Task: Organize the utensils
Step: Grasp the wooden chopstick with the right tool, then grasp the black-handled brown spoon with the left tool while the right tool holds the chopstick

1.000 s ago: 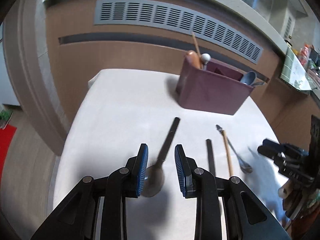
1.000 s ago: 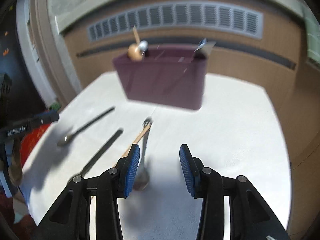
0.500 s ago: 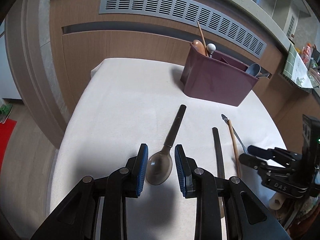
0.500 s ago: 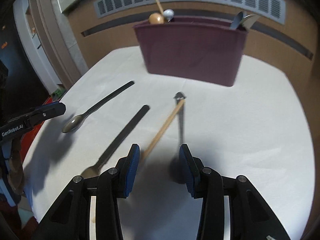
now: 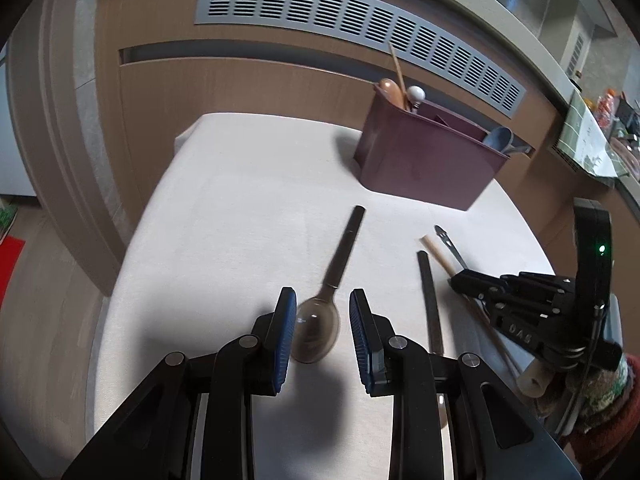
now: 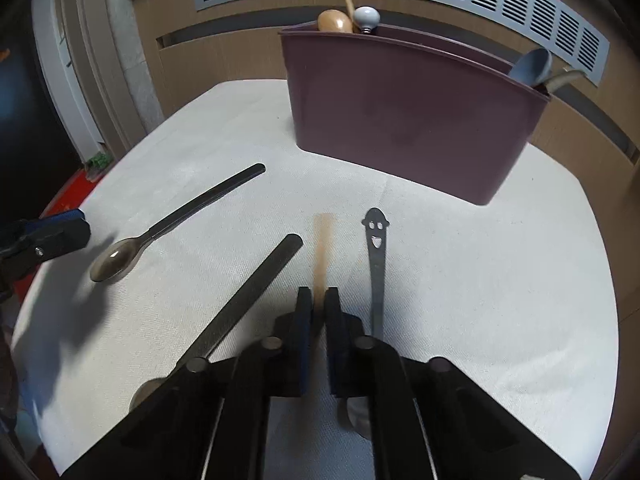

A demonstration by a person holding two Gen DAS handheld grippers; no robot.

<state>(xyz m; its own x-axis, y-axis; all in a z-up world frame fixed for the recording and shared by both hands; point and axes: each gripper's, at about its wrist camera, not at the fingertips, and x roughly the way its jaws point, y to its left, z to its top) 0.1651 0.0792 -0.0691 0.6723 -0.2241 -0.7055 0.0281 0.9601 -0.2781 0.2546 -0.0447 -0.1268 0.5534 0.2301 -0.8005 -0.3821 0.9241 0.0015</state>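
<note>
your right gripper (image 6: 316,310) has just been closing, and now its jaws are pinched tight on the wooden stick (image 6: 321,256) — the stick pokes out in front of the tips and looks a bit blurry. your left gripper (image 5: 322,322) is partly open, with a gap between the blue pads. the bowl of the dark spoon (image 5: 320,328) sits in that gap on the table, right by the left pad, but whether it touches i cannot tell. the spoon's long handle points away toward the purple bin (image 6: 404,120). right beside the stick on its left lies a flat dark handle (image 6: 248,300), and on its right lies the smiley spoon (image 6: 376,264) with a little face cut in its end. both lie close to your closed right jaws, so there is not much room on either side. the bin stands at the far end of the white table (image 6: 500,300), near the far edge. it holds a wooden spoon (image 6: 334,21) and a white knob (image 6: 366,17) at one end, and a blue spoon (image 6: 530,66) at the other end. the right part of the table is bare, so there is lots of open room there — the left edge is close to your left gripper.
</note>
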